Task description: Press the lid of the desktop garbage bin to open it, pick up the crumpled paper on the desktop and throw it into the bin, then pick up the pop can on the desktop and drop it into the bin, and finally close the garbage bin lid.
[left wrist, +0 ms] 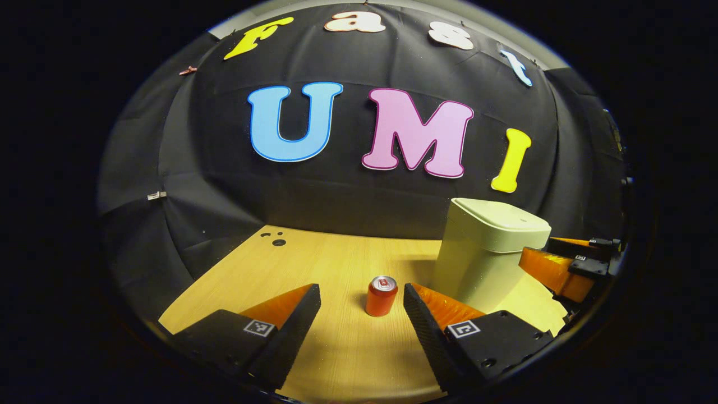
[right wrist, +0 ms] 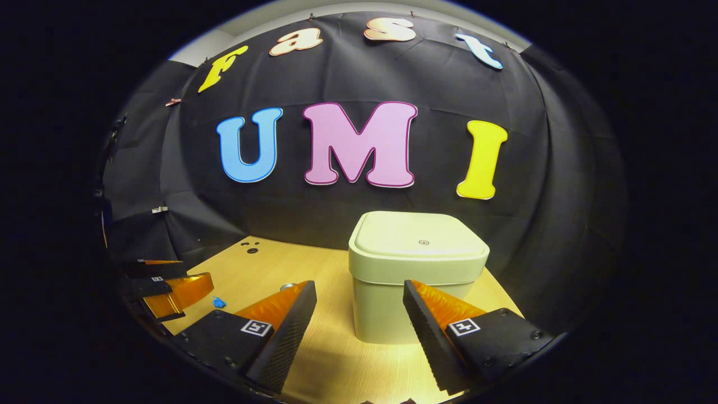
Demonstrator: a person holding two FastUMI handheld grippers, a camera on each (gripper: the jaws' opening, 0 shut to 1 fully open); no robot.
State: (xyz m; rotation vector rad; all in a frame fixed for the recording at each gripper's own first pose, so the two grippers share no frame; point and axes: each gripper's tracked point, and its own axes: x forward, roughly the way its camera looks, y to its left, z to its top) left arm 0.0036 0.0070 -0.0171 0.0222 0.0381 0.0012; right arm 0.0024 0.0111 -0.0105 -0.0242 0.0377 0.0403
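My left gripper (left wrist: 362, 306) is spread wide with nothing held, the can (left wrist: 381, 295) standing upright on the table (left wrist: 314, 264) just ahead between its fingers. My right gripper (right wrist: 359, 320) gapes empty before the bin (right wrist: 416, 275), lid (right wrist: 418, 235) closed.

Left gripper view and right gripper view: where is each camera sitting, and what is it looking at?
Left gripper view: rides on the left gripper, low over the table, facing the pop can; its own open fingers show, with the right gripper beside the bin.
Right gripper view: rides on the right gripper, facing the closed bin; its open fingers show.
Shared: bin, table, wall.
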